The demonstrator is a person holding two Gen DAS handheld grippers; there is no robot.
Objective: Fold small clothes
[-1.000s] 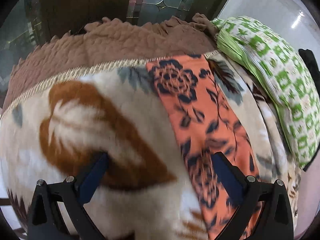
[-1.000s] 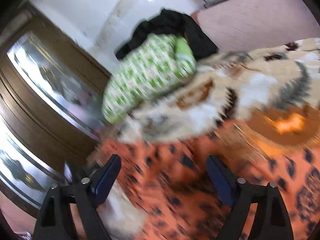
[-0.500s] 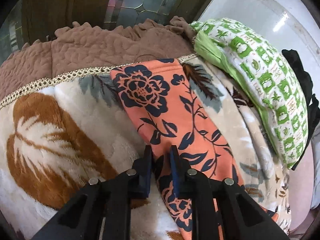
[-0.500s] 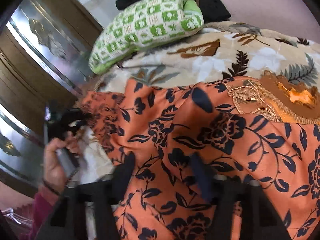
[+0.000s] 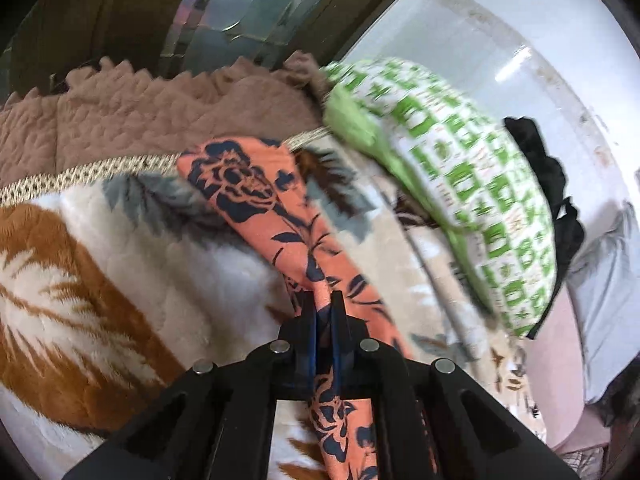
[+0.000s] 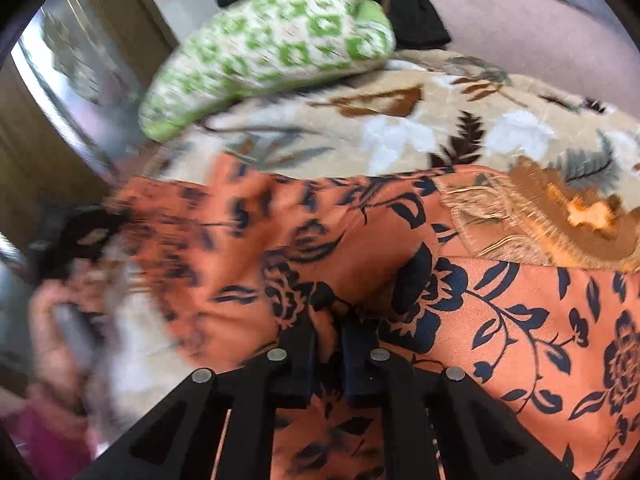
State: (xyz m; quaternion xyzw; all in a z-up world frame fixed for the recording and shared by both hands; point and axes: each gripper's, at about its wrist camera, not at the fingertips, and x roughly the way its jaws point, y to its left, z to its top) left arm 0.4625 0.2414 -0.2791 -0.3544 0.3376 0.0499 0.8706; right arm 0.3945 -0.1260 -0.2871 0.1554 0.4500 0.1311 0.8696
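Lying spread across the leaf-print fleece blanket (image 5: 120,280) on the bed, the orange floral garment (image 6: 500,320) looks thin, light and limp, so it will sag and crease wherever it is not supported. Both grippers have just been closing and now pinch it: the left gripper (image 5: 324,312) clamps a narrow sleeve-like strip, the right gripper (image 6: 328,332) a bunched fold of the body, its 2 fingers (image 6: 298,344) nearly together. Hems and corners are the best holds; the embroidered neckline (image 6: 520,216) seems stiffer. A green patterned pillow (image 5: 480,200) lies near.
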